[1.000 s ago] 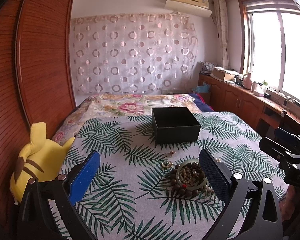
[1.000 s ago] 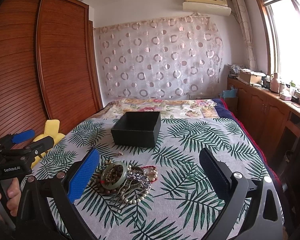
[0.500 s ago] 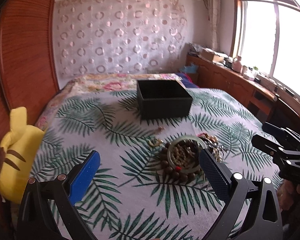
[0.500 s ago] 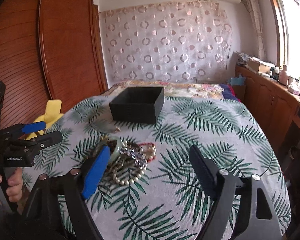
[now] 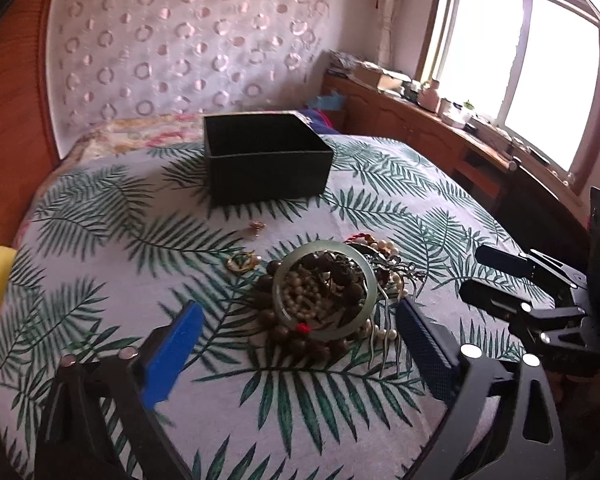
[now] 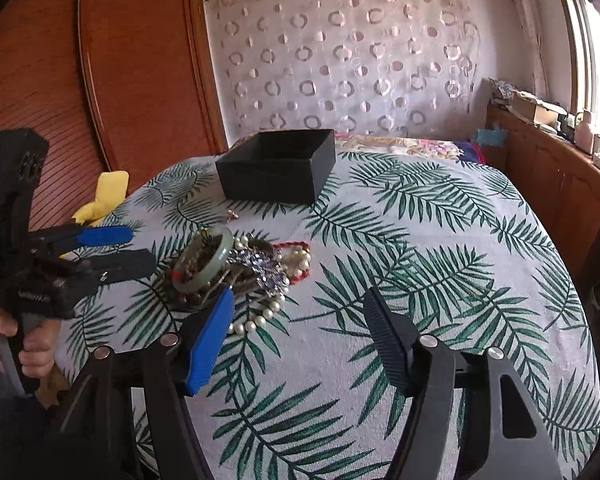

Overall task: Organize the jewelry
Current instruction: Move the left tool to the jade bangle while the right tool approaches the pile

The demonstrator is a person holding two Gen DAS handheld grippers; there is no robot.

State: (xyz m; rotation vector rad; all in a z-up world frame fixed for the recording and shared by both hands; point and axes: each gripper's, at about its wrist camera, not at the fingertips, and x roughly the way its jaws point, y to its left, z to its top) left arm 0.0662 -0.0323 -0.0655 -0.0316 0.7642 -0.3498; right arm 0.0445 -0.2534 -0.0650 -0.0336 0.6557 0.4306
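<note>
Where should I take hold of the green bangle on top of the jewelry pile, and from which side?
Grip the green bangle across its near band, one finger inside the ring, one outside. It lies tilted on the pile of beads, its near rim clear of the pearls. The left tool is open and already faces it, so probably come from above on that near side.

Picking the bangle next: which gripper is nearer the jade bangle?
Left. The left gripper frames the jade bangle, just short of it; the right gripper hangs off to its right.
</note>
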